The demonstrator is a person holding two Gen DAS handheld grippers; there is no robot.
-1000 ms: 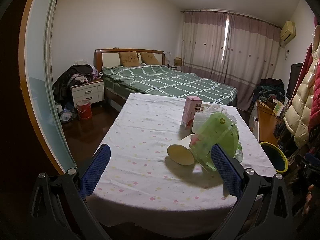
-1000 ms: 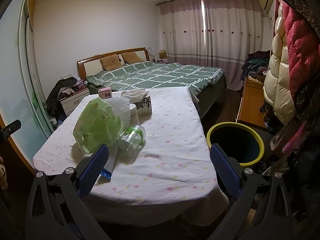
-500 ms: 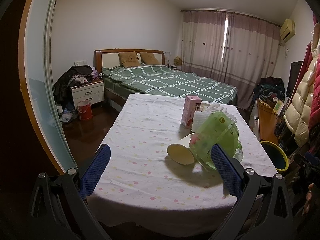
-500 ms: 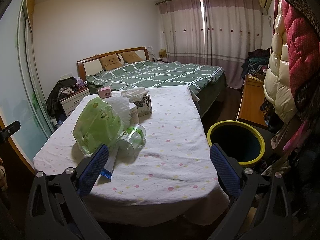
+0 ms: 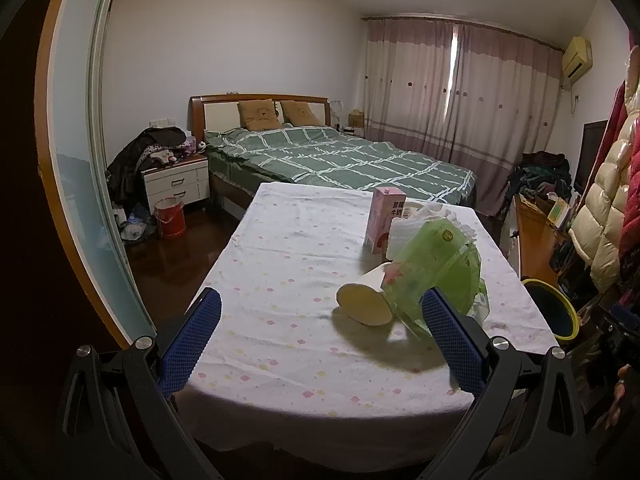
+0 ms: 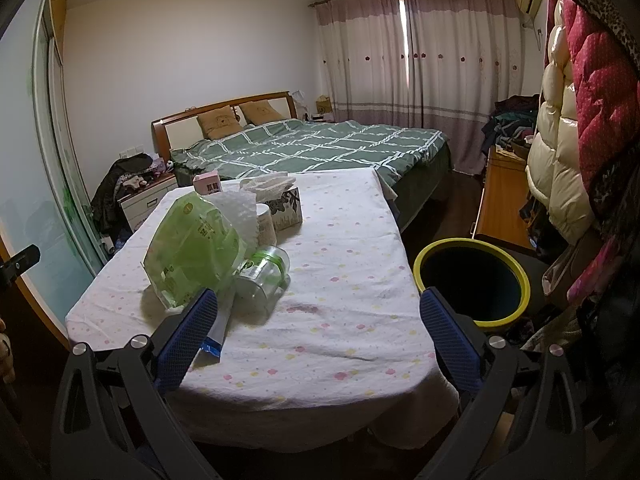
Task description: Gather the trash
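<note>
On the cloth-covered table lies a pile of trash: a crumpled green plastic bag, a paper cup on its side, a pink milk carton, a clear plastic jar and a blue-tipped tube. A black bin with a yellow rim stands at the table's right side. My left gripper hangs open before the near edge, empty. My right gripper is open too, holding nothing.
A tissue box sits behind the pile. A bed lies beyond the table, a nightstand and a red bucket to its left. Padded coats hang at the right above a wooden cabinet.
</note>
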